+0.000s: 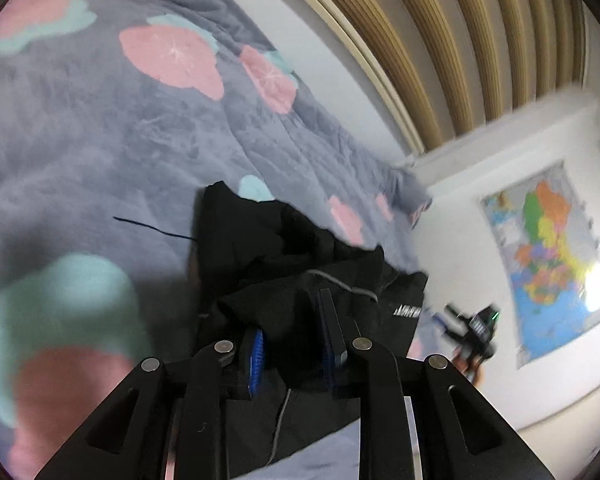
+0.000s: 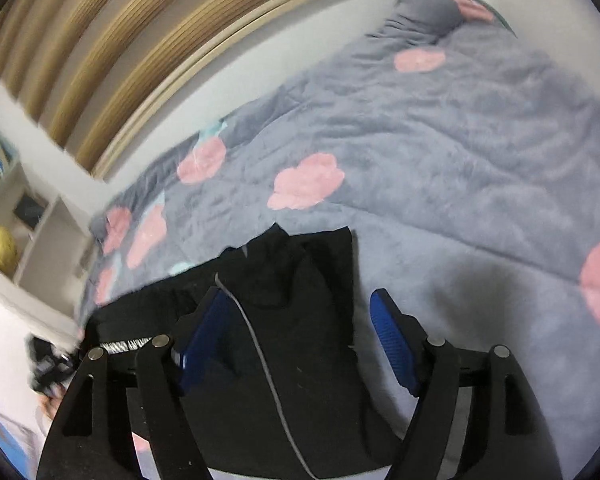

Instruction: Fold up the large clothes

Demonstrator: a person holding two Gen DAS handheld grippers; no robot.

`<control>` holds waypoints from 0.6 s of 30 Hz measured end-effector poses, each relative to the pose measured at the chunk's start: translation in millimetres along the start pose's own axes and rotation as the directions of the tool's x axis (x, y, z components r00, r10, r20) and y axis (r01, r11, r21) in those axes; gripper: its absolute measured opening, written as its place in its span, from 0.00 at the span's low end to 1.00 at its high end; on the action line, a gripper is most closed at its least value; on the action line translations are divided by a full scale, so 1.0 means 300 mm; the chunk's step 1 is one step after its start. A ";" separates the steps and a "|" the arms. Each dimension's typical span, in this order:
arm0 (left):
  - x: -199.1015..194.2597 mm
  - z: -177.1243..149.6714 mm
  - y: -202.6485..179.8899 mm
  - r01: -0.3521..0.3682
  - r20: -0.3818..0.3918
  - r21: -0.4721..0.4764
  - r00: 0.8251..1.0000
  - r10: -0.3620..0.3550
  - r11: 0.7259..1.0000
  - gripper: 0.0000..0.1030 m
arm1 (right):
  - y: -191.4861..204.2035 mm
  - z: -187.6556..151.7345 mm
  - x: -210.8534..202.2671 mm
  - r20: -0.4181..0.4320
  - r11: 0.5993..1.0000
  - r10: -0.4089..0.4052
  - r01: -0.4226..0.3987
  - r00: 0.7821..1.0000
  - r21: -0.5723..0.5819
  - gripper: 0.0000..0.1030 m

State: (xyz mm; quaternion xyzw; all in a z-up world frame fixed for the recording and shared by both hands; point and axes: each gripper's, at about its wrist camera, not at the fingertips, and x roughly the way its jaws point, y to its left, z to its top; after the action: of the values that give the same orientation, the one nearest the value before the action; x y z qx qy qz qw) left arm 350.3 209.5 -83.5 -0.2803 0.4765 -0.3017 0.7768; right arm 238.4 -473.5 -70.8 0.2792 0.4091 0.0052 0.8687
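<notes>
A black garment (image 1: 268, 248) lies crumpled on a grey bed blanket (image 1: 100, 140) with pink and teal flowers. A grey drawstring (image 1: 340, 284) runs across it, and white lettering shows near its right edge. My left gripper (image 1: 292, 336) hangs just over the cloth. Its blue pads (image 1: 256, 348) stand a narrow gap apart, with black fabric lying in the gap and not pinched. In the right wrist view the same garment (image 2: 300, 264) lies on the blanket (image 2: 460, 140). My right gripper (image 2: 300, 336) is wide open above it, and the drawstring (image 2: 260, 360) passes between its fingers.
A slatted wooden headboard (image 1: 460, 40) rises behind the bed. A coloured map (image 1: 548, 256) hangs on the white wall. A black device (image 1: 476, 332) held by a hand shows at the bed's edge. A white shelf (image 2: 20, 220) holds a yellow ball (image 2: 0, 246).
</notes>
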 end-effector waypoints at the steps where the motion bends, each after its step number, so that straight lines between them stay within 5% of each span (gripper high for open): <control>1: -0.007 -0.007 -0.019 -0.013 -0.021 0.027 1.000 0.013 1.000 0.25 | 0.017 -0.007 0.010 -0.010 1.000 -0.005 0.005 1.000 -0.023 0.75; 5: -0.067 -0.034 -0.080 -0.057 -0.023 0.119 0.998 0.060 0.991 0.28 | 0.053 -0.044 0.068 -0.038 0.998 -0.001 -0.002 0.999 -0.069 0.75; 7: -0.119 -0.037 -0.089 -0.072 0.014 0.145 0.997 0.071 0.987 0.50 | 0.061 -0.062 0.095 -0.043 0.996 -0.001 -0.003 0.999 -0.090 0.75; 8: -0.150 -0.038 -0.093 -0.102 0.067 0.153 0.993 0.092 0.983 0.77 | 0.073 -0.072 0.115 -0.046 0.994 -0.002 -0.003 0.999 -0.112 0.75; 9: -0.177 -0.040 -0.094 -0.140 0.119 0.155 0.985 0.122 0.978 0.86 | 0.082 -0.079 0.128 -0.047 0.991 -0.009 0.003 0.999 -0.132 0.75; 14: -0.151 -0.035 -0.066 -0.111 0.109 0.165 0.990 0.093 0.980 0.86 | 0.136 -0.076 0.212 -0.043 0.974 -0.040 0.030 0.998 -0.222 0.75; 18: -0.014 -0.017 -0.018 -0.214 0.096 0.184 0.975 0.199 0.959 0.86 | 0.148 -0.037 0.266 -0.003 0.951 -0.071 0.067 0.997 -0.303 0.75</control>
State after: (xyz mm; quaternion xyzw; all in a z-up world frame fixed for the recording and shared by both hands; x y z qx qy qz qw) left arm 343.2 208.3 -79.3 -0.1636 0.4412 -0.2530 0.8453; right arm 293.2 -411.7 -111.1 0.1285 0.4189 0.0393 0.8980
